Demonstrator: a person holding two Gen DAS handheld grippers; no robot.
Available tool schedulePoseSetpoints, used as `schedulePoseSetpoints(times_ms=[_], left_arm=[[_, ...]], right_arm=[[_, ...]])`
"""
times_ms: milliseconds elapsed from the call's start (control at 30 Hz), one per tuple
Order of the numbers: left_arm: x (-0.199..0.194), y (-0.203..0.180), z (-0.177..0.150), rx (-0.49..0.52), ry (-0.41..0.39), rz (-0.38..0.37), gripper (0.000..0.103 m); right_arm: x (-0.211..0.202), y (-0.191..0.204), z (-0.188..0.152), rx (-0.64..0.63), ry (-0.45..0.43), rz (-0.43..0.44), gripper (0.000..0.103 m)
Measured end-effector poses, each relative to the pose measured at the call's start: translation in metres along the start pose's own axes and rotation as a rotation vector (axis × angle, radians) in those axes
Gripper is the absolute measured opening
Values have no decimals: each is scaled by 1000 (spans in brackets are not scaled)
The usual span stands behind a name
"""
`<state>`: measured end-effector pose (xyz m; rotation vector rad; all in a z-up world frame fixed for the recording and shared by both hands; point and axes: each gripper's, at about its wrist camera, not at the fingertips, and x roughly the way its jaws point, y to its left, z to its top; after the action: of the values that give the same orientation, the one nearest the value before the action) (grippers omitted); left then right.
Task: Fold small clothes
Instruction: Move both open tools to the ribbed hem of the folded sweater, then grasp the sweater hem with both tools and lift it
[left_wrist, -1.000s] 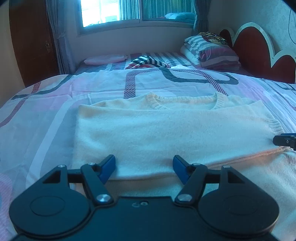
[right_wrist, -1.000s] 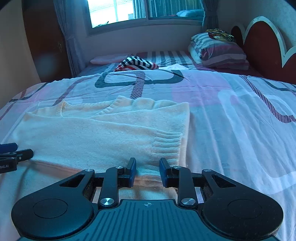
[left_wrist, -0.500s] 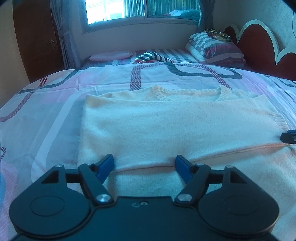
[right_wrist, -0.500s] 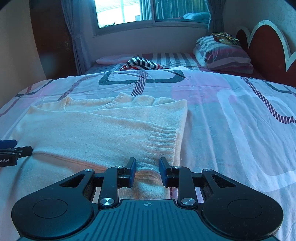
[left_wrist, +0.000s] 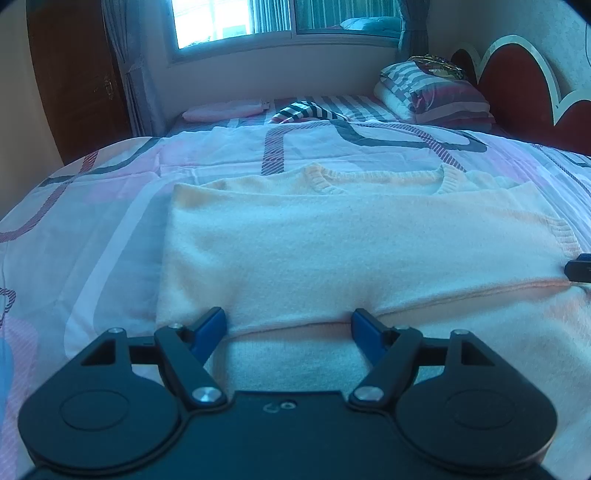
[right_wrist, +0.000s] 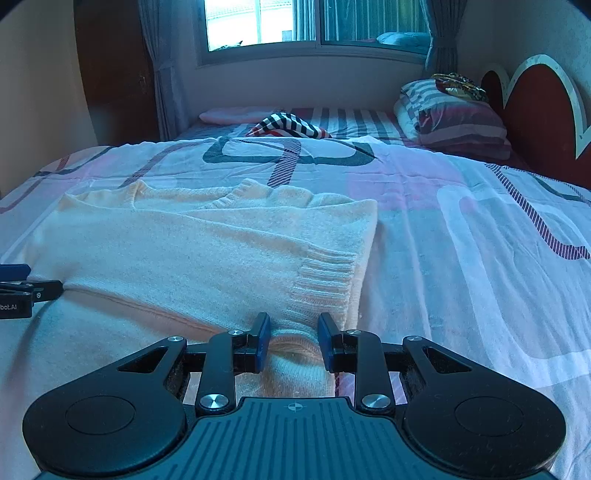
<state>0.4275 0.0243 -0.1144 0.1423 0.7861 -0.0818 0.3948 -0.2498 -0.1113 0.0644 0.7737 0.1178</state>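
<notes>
while two claws flank it, one sweater lies folded.

You have a cream, faintly peach sweater with ribbed knit at its collar and cuff, lying on a bedspread of white and pink with dark grey loops and maroon hatched bands. Your left gripper and right gripper are both black with blue pads. Farther back you see a black-and-white striped cloth with red, a grey, white and maroon striped pillow, and a red headboard edged in white.
</notes>
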Motion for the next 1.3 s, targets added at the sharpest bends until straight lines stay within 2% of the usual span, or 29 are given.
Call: schedulePoseSetpoints(times_ms=[233, 467, 567, 633, 667, 700, 733, 833, 900, 1000, 1033, 1100, 1300], left_arm=[[0, 1, 2, 20, 27, -12, 75], [3, 2, 10, 64, 72, -30, 79], [-6, 3, 9, 73, 89, -6, 79], [-22, 8, 2, 58, 73, 2, 79], [-34, 13, -5, 48, 52, 2, 79], [-45, 19, -14, 42, 34, -3, 79], [-57, 25, -24, 43, 26, -3, 79], [-93, 48, -63, 38, 21, 10, 78], [-116, 66, -90, 1, 48, 15, 75], [-146, 90, -125, -82, 61, 27, 64], [-155, 96, -134, -113, 64, 7, 64], [-172, 102, -150, -147, 69, -32, 63], [-202, 109, -180, -246, 90, -155, 59]], right_arm=[[5, 16, 3, -80, 27, -66, 27], [15, 24, 15, -135, 109, -96, 29], [14, 25, 21, -147, 139, -103, 29], [-10, 24, 22, -116, 54, -119, 31], [-25, 24, 20, -97, 9, -88, 34], [-36, 23, 16, -79, 2, -55, 50], [-45, 22, 11, -63, 25, -17, 67], [-74, 20, -16, -43, 47, 58, 68], [-93, 10, -40, 0, 81, 94, 68], [-120, -12, -76, 117, 116, 122, 65], [-128, -19, -87, 156, 128, 125, 56], [-146, -33, -110, 245, 145, 134, 49], [-190, -48, -161, 440, 151, 207, 49]])
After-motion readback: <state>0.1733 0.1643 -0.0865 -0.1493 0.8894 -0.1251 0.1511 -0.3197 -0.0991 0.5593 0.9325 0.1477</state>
